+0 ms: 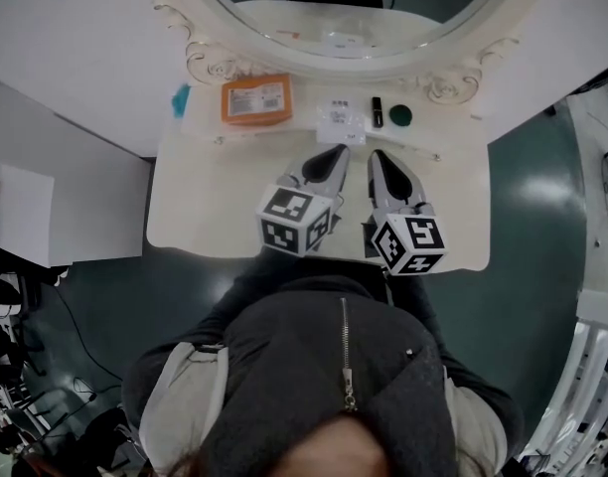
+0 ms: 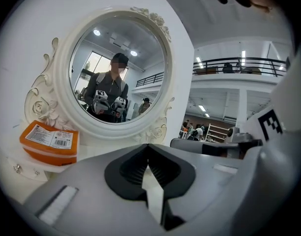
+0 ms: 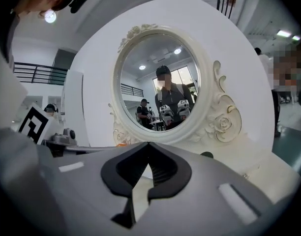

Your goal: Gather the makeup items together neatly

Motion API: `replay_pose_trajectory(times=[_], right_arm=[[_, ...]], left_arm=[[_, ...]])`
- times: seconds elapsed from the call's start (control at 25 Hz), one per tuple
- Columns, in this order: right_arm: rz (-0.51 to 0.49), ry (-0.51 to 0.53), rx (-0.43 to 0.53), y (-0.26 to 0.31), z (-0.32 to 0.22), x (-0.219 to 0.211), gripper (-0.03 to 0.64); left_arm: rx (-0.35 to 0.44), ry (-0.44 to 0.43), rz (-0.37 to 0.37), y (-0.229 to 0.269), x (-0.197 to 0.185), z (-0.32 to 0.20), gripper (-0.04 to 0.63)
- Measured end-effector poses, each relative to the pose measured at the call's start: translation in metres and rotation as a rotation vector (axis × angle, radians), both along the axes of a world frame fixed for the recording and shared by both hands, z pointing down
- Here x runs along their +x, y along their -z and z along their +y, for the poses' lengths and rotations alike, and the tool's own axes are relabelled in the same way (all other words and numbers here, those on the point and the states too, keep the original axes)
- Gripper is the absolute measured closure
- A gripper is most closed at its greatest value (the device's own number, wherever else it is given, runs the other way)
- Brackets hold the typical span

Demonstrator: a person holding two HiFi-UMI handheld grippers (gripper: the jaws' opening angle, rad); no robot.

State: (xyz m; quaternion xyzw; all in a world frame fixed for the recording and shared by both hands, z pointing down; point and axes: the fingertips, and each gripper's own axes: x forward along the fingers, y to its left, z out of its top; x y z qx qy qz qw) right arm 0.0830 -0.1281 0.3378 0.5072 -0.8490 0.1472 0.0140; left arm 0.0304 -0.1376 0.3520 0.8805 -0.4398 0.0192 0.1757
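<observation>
Both hand-held grippers, left [image 1: 338,152] and right [image 1: 378,155], were closed tip to tip on nothing above the counter [image 1: 205,207]. Beyond them, spaced along the mirror [image 1: 334,28], whose top was cut off, lay an orange box [image 1: 255,99], a clear packet [image 1: 341,117] with unreadable print, a black tube [image 1: 378,111] and a dark round case [image 1: 400,115].

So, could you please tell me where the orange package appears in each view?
Head view: orange package upper left, beneath the mirror.
Left gripper view: lower left, beside the mirror.
Right gripper view: only an orange sliver under the mirror.
Shared landmark: the mirror.
</observation>
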Motion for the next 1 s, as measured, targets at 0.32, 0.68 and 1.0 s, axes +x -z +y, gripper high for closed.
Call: replay_pose_trajectory(times=[0.32,0.68,1.0], right_arm=[[0.007,0.021,-0.011,-0.003,-0.002,-0.004,0.615],[0.003,0.011,-0.018,-0.005,-0.003,-0.001,0.614],[0.0,0.018,-0.022,-0.007,-0.006,-0.003,0.615]], left_arm=[[-0.014,0.018,-0.005,-0.007,-0.009,-0.001,0.586],[-0.016,0.018,0.003,-0.011,-0.008,-0.005,0.586],[-0.018,0.025,0.004,-0.011,-0.009,-0.009,0.586]])
